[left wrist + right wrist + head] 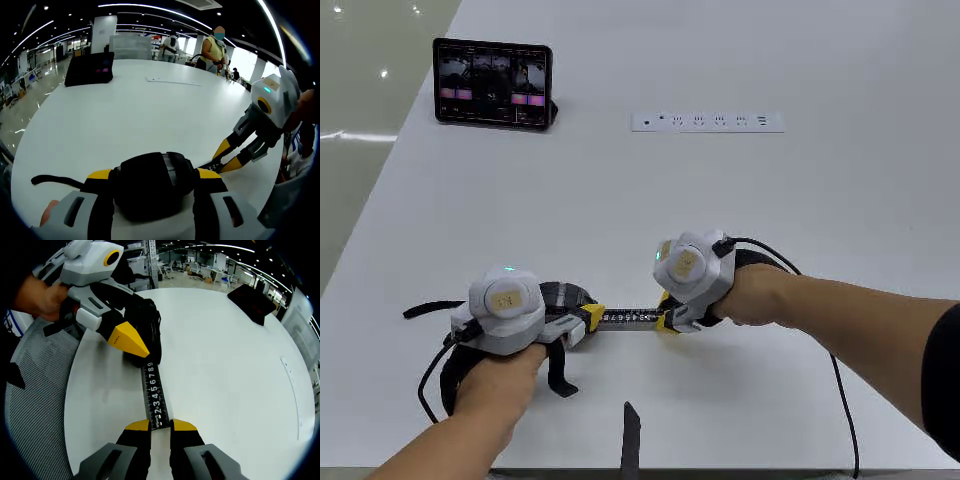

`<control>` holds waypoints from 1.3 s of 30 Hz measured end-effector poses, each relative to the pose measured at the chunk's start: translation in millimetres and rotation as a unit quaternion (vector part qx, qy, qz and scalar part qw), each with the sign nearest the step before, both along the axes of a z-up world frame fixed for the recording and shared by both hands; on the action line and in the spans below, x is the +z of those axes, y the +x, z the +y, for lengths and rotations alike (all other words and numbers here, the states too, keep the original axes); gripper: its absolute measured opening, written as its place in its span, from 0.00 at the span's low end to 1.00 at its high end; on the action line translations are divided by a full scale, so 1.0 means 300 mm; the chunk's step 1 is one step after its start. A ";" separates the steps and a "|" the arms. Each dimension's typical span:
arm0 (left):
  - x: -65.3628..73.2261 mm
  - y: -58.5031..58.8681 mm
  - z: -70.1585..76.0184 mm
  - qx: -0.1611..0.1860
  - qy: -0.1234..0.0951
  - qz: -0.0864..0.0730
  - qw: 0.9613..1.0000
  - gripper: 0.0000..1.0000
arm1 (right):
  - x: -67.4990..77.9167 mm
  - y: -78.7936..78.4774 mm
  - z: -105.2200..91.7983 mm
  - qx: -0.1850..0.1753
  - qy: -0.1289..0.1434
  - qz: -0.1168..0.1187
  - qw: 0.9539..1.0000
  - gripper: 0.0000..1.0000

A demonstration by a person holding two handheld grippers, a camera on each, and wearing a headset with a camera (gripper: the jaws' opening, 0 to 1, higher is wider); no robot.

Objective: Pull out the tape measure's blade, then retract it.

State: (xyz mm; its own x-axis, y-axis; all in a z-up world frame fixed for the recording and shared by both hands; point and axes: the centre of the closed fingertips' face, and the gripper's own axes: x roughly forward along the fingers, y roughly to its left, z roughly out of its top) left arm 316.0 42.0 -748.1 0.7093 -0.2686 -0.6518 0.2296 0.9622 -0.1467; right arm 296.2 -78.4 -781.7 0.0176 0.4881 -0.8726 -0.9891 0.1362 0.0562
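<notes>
Black tape measure case (148, 316) sits on the table (740, 200), clamped in your left gripper (582, 321) — right gripper (161, 426) is pinched tight on the blade (152, 387) tip. Blade's thin, springy steel, probably slippery — grab it at the hook end.

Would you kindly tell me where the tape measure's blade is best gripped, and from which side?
Grip the blade at its free tip, coming in line with it from the end away from the case. It runs straight and flat along the table, so a lengthwise pull should not kink it. The right gripper is shut there; the left gripper clamps the case.
</notes>
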 end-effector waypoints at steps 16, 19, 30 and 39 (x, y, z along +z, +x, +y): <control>0.001 0.002 0.003 0.001 -0.002 0.001 1.000 0.60 | 0.005 -0.001 0.043 0.001 0.006 0.001 1.000 0.10; 0.002 0.002 0.003 0.001 -0.003 0.001 1.000 0.60 | 0.005 0.000 0.049 0.002 0.008 0.001 1.000 0.10; 0.002 0.001 0.003 0.006 -0.008 0.001 1.000 0.60 | 0.003 0.002 0.068 -0.006 0.016 0.004 1.000 0.10; 0.003 0.003 0.003 0.007 -0.010 0.000 1.000 0.60 | 0.001 0.004 0.078 0.005 0.020 0.000 1.000 0.10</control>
State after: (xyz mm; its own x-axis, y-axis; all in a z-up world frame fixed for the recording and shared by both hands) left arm 316.8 42.9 -747.2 0.7134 -0.2715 -0.6460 0.2156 0.9622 -0.1663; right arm 297.3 -55.0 -781.4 0.0118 0.5228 -0.8524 -0.9905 0.1231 0.0618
